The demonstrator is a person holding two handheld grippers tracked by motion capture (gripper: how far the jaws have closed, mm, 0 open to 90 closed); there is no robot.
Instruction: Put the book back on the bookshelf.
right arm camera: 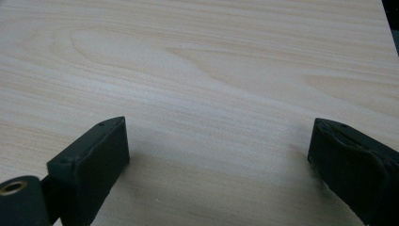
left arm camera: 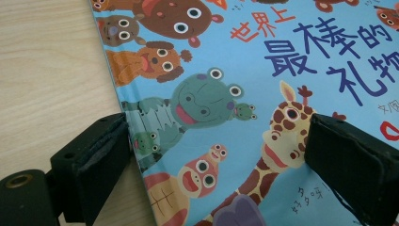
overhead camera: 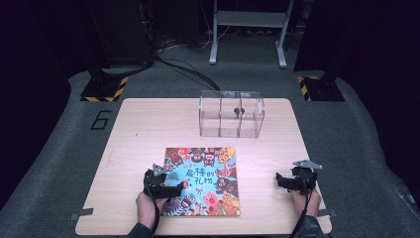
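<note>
A picture book (overhead camera: 208, 178) with a blue cover full of cartoon animals lies flat on the wooden table (overhead camera: 148, 129), near the front edge. My left gripper (overhead camera: 168, 187) rests open at the book's left edge, pointing right across the cover. In the left gripper view the book (left arm camera: 244, 94) lies under the open left gripper (left arm camera: 216, 155); one jaw stands on the bare wood beside the spine and the other over the cover. My right gripper (overhead camera: 285, 181) is open on bare table to the right of the book. The right gripper (right arm camera: 219, 155) holds nothing above the wood.
A clear plastic box (overhead camera: 231, 113) with three compartments stands at the back of the table; a small dark object (overhead camera: 237, 110) sits in it. The table's right edge (overhead camera: 309, 163) lies close to the right gripper. Cables and stand legs cover the floor behind.
</note>
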